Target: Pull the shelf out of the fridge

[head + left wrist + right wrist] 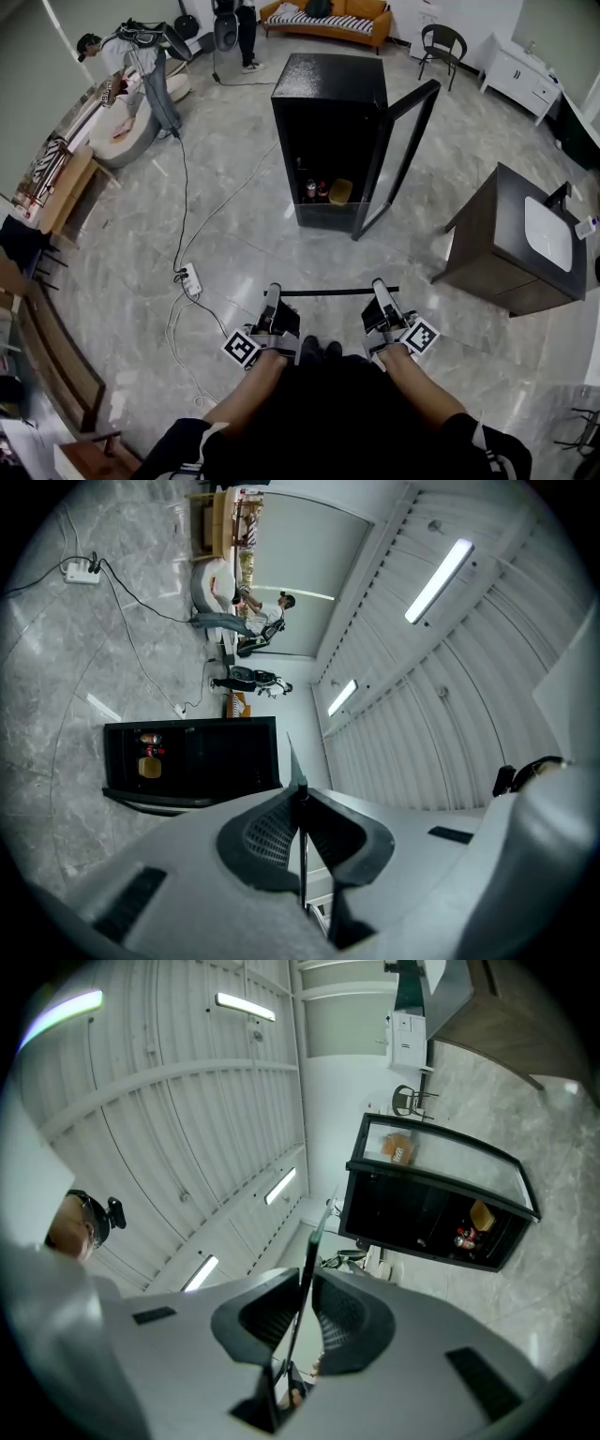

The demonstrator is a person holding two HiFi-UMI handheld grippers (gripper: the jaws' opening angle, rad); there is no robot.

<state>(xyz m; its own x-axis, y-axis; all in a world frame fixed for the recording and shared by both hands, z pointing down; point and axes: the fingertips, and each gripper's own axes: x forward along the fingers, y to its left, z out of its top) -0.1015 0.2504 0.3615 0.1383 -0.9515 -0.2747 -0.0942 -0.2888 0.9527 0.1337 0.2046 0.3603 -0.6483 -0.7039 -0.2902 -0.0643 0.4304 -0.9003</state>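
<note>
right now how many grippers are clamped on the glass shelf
2. The left gripper pinches the glass shelf near its left end, the right gripper near its right end; both are shut on it.

This is a big hall set up like a pretend home. An orange sofa (323, 21), a black fridge (330, 112) and a sink cupboard (511, 248) stand well apart on the grey stone floor (239, 239). A plug strip (191, 279) with cables (180, 187) lies there, under long ceiling lights (441, 578).
</note>
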